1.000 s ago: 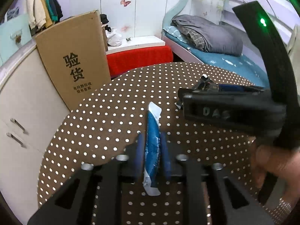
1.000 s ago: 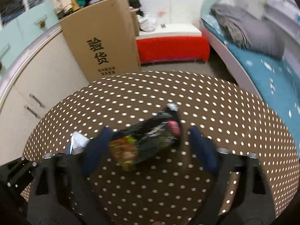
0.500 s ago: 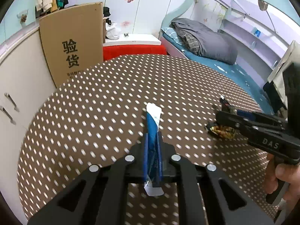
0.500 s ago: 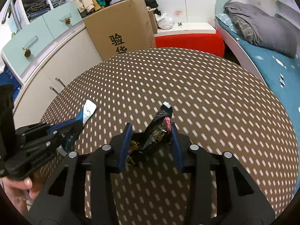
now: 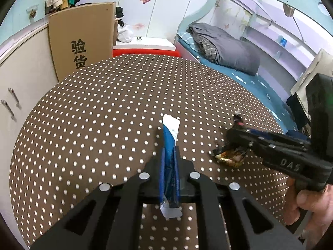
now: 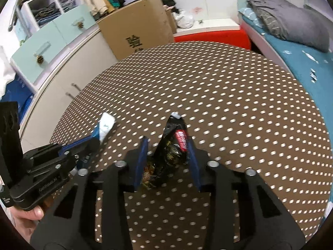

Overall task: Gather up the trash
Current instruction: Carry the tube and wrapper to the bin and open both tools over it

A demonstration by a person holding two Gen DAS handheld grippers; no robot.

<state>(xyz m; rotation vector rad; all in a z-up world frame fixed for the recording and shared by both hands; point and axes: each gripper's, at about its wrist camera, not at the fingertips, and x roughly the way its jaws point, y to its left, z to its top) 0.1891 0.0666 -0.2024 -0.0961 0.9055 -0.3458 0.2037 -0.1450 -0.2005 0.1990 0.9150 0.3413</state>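
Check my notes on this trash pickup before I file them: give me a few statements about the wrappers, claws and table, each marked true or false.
1. The left claw is shut on the blue and white wrapper. True.
2. The black snack wrapper lies alone on the table, away from both claws. False: it sits between the closing jaws of the right claw.
3. The tablecloth is plain red. False: it is brown with white dots.
4. A cardboard box stands beyond the table. True.
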